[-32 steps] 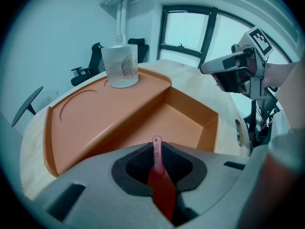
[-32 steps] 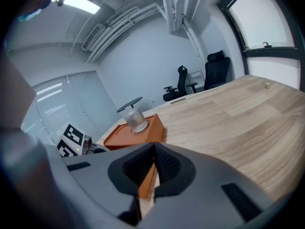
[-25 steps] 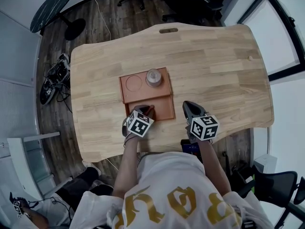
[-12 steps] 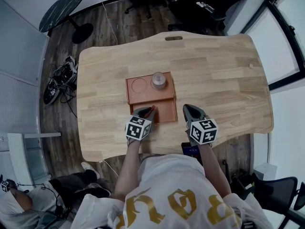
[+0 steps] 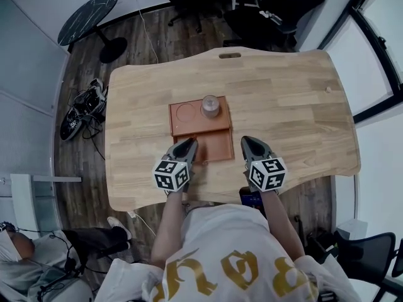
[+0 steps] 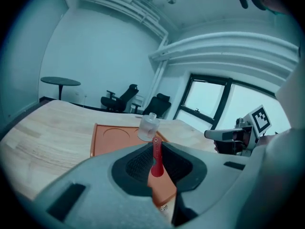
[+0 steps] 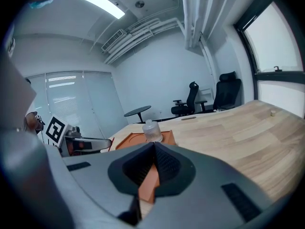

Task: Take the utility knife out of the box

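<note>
Left gripper view is showing the left gripper (image 6: pixel 155 146) clamping its jaws on the red utility knife (image 6: pixel 156 160), which is standing upright in the pinch. The knife's lower end is disappearing behind the jaw bodies, so it is unclear whether it is touching the orange box (image 6: pixel 112 138) below. In the head view the knife itself is hiding under that gripper, whose tips are hovering over the box's near-left corner, close to the near edge of the wooden counter (image 5: pixel 302 106). The right gripper (image 7: pixel 155 145) is pressing its jaws together on nothing, with only a sliver of the box showing beneath them. It is sitting just right of the box, near the same edge. Farther in, a small clear jar (image 6: pixel 148 126) is standing on the box's far-right part, beside a round recess (image 5: pixel 185 113). Beyond the far edge, office chairs (image 5: pixel 252 5) are being cut off by the frame.
</note>
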